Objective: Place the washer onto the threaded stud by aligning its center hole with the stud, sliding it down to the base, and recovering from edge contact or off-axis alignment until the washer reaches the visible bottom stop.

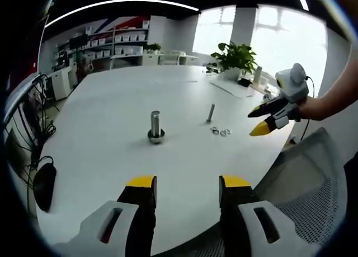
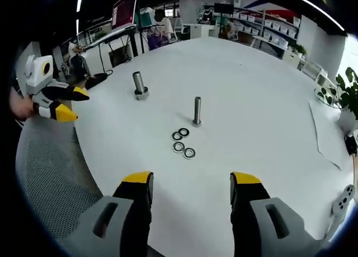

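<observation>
On the white table [image 1: 106, 156] stands a thick threaded stud [image 1: 155, 124] on a wide base, with a thinner stud [image 1: 211, 112] to its right. Several loose washers [image 1: 220, 131] lie flat beside the thin stud. My left gripper [image 1: 188, 184] hovers open over the table's near edge, nothing between its jaws. The right gripper [image 1: 256, 122] enters from the right, held by a hand. In the right gripper view, the washers [image 2: 182, 143] lie in front of the thin stud [image 2: 197, 111], and the thick stud [image 2: 139, 84] stands further left. My right gripper [image 2: 191, 181] is open and empty, well short of the washers. The left gripper [image 2: 77, 104] shows at the left edge.
A grey mesh chair [image 1: 313, 184] sits at the table's edge under both grippers. A potted plant [image 1: 235, 58] and a sheet of paper [image 2: 324, 128] are at the far side. A dark object [image 1: 45, 184] and cables lie at the left rim.
</observation>
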A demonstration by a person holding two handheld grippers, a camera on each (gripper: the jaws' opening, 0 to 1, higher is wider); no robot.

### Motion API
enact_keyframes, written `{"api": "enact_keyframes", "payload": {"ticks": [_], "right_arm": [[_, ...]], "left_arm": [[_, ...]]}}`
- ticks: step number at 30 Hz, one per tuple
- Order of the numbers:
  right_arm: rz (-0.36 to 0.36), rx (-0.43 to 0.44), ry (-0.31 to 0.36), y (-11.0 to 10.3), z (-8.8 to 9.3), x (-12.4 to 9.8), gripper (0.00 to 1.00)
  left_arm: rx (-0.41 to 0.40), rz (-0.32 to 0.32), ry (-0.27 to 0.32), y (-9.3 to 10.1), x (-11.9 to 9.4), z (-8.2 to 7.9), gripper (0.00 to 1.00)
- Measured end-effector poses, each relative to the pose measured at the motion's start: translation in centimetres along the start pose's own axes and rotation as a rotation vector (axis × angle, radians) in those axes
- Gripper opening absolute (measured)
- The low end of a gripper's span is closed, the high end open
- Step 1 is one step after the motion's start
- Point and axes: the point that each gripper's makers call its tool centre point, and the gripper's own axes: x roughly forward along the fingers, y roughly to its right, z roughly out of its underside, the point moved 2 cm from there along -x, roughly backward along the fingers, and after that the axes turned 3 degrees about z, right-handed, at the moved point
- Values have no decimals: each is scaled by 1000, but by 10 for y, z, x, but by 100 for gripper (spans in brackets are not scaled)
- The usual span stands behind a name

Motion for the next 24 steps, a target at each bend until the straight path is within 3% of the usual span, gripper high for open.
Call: {"api": "enact_keyframes", "payload": {"ticks": [12, 18, 24], "right_arm": [[-11, -47, -53, 12, -5, 12, 55], [-42, -67, -103, 10, -3, 26, 45], [-87, -183, -167, 0, -4, 39, 35]], "left_arm": [[-5, -5, -9, -1, 0, 2, 43], [-9, -10, -18, -2, 1, 3, 43], [-13, -8, -19, -2, 1, 4, 42]]}}
